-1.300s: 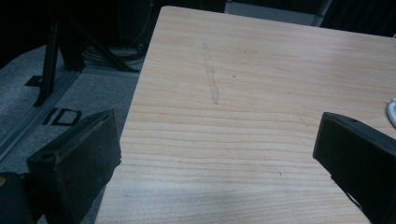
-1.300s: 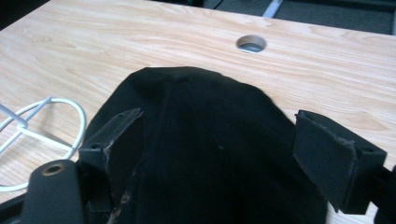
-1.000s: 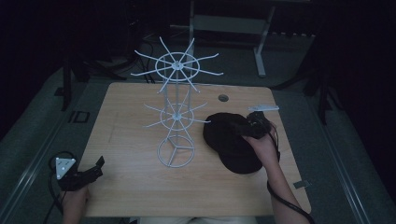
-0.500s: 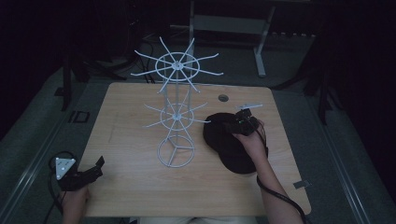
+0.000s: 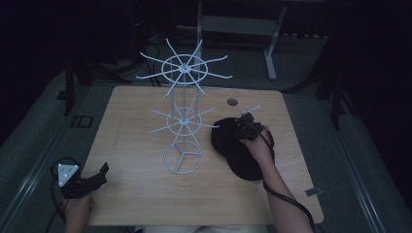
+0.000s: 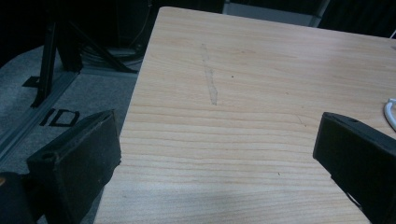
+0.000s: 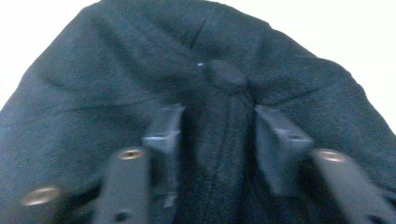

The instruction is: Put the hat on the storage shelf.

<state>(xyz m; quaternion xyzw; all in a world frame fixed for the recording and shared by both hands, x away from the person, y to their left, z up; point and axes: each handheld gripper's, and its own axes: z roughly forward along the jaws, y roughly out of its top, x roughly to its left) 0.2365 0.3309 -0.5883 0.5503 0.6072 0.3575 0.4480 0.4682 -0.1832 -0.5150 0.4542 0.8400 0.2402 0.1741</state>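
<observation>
One black cap (image 5: 238, 148) on the right half of one wooden table (image 5: 136, 145), just right of the rack's base, crown up. One white wire rack (image 5: 183, 116) standing upright mid-table, with two tiers of spokes and one ring base. One small round hole (image 5: 232, 102) in the tabletop beyond the cap.

Two grippers in two hands. Right gripper (image 7: 217, 123) pressed down onto the cap's crown, jaws just narrowed, a ridge of fabric pinched between them below the one top button (image 7: 226, 74). Left gripper (image 6: 217, 154) at the near left corner of the table, jaws spread wide, only bare wood between them.

Readable writing: "ID" (image 6: 58, 117) in black letters on the grey floor beside the table. No brand legible on the cap.
</observation>
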